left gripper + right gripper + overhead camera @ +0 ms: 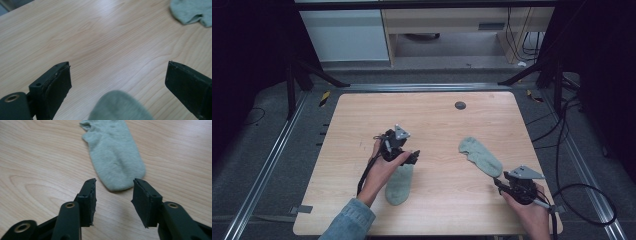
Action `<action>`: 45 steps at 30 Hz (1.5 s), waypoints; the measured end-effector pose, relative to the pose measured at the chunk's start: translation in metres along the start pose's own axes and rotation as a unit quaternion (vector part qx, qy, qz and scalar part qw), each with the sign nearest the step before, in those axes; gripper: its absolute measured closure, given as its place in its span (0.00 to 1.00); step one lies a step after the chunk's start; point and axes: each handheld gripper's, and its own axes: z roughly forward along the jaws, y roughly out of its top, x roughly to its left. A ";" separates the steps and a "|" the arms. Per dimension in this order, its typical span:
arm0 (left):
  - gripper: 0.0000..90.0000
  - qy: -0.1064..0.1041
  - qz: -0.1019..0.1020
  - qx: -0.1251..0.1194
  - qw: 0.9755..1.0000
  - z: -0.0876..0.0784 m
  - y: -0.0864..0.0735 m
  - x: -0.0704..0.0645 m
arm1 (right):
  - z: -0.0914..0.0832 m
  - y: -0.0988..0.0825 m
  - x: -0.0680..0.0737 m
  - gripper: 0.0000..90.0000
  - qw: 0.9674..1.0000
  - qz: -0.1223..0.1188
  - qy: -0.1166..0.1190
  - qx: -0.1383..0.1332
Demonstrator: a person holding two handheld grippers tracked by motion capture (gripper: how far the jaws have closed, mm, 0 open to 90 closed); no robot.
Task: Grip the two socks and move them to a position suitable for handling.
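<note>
Two pale green socks lie flat on the wooden table [432, 120]. One sock [399, 184] is at the front middle, and my left gripper [412, 157] stands open just above its far end. In the left gripper view the jaws stand wide apart, with that sock's rounded end [121, 106] low between them and untouched. The second sock [480, 156] lies at the right. My right gripper [499, 183] is open at its near end. Seen from the right gripper view, the sock's toe [116, 162] lies just ahead of the gap between the jaws.
A small dark round disc [460, 105] sits near the table's far edge. Black cables [572, 190] trail on the floor to the right. The second sock's cuff [192, 11] shows at the top right of the left gripper view.
</note>
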 end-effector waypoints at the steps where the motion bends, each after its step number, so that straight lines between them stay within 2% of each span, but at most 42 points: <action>1: 0.09 -0.006 0.004 -0.001 1.000 0.003 0.003 -0.005 | 0.000 0.000 -0.003 0.63 1.000 0.003 0.000 -0.001; 5: 0.14 -0.013 0.019 -0.003 1.000 0.010 0.014 -0.021 | 0.000 0.005 -0.011 0.62 1.000 0.008 -0.004 -0.005; 7: 0.15 -0.016 0.021 -0.003 1.000 0.014 0.019 -0.027 | 0.004 0.009 -0.012 0.56 1.000 0.007 -0.002 0.000; 8: 0.18 -0.020 0.019 -0.006 1.000 0.016 0.022 -0.032 | 0.011 0.012 -0.012 0.51 1.000 0.010 -0.003 0.011; 15: 0.25 -0.028 0.019 -0.013 0.999 0.023 0.028 -0.045 | 0.030 0.017 -0.009 0.53 1.000 0.003 0.001 0.030; 17: 0.28 -0.035 0.018 -0.010 0.999 0.026 0.028 -0.050 | 0.037 0.017 -0.007 0.59 0.999 -0.004 0.001 0.040; 20: 0.33 -0.040 0.025 -0.007 0.999 0.028 0.028 -0.055 | 0.039 0.018 -0.007 0.76 0.999 -0.008 0.015 0.037; 21: 0.34 -0.040 0.025 -0.007 0.999 0.028 0.028 -0.055 | 0.039 0.018 -0.007 0.76 0.999 -0.008 0.015 0.037; 23: 0.38 -0.045 0.022 -0.007 0.999 0.029 0.028 -0.057 | 0.039 0.019 -0.004 0.86 0.999 -0.018 0.022 0.040; 25: 0.41 -0.046 0.022 -0.007 0.999 0.030 0.028 -0.057 | 0.038 0.019 -0.002 0.87 0.999 -0.017 0.025 0.042; 29: 0.43 -0.056 0.022 -0.001 0.998 0.037 0.028 -0.062 | 0.035 0.017 0.010 0.87 0.998 -0.024 0.038 0.041; 30: 0.45 -0.056 0.024 0.000 0.998 0.039 0.028 -0.064 | 0.034 0.016 0.019 0.87 0.998 -0.027 0.046 0.039; 33: 0.47 -0.060 0.025 0.001 0.998 0.045 0.029 -0.067 | 0.033 0.016 0.026 0.86 0.998 -0.026 0.050 0.038; 34: 0.47 -0.064 0.025 0.005 0.998 0.050 0.030 -0.069 | 0.032 0.014 0.035 0.84 0.998 -0.027 0.055 0.035; 35: 0.48 -0.064 0.025 0.005 0.998 0.050 0.030 -0.069 | 0.032 0.014 0.035 0.84 0.998 -0.027 0.055 0.035; 36: 0.48 -0.060 0.025 0.012 0.998 0.057 0.030 -0.070 | 0.031 0.014 0.043 0.83 0.997 -0.032 0.059 0.032; 39: 0.50 -0.060 0.017 0.020 0.998 0.065 0.029 -0.067 | 0.030 0.013 0.051 0.81 0.997 -0.030 0.064 0.031; 41: 0.50 -0.060 0.016 0.022 0.998 0.067 0.028 -0.066 | 0.029 0.012 0.054 0.80 0.997 -0.031 0.067 0.029; 42: 0.50 -0.057 0.016 0.027 0.998 0.071 0.026 -0.064 | 0.028 0.011 0.060 0.76 0.996 -0.032 0.072 0.030; 44: 0.50 -0.053 0.018 0.032 0.998 0.073 0.025 -0.063 | 0.026 0.011 0.065 0.70 0.996 -0.034 0.077 0.030; 45: 0.50 -0.053 0.018 0.032 0.998 0.073 0.025 -0.063 | 0.026 0.011 0.065 0.70 0.996 -0.034 0.077 0.030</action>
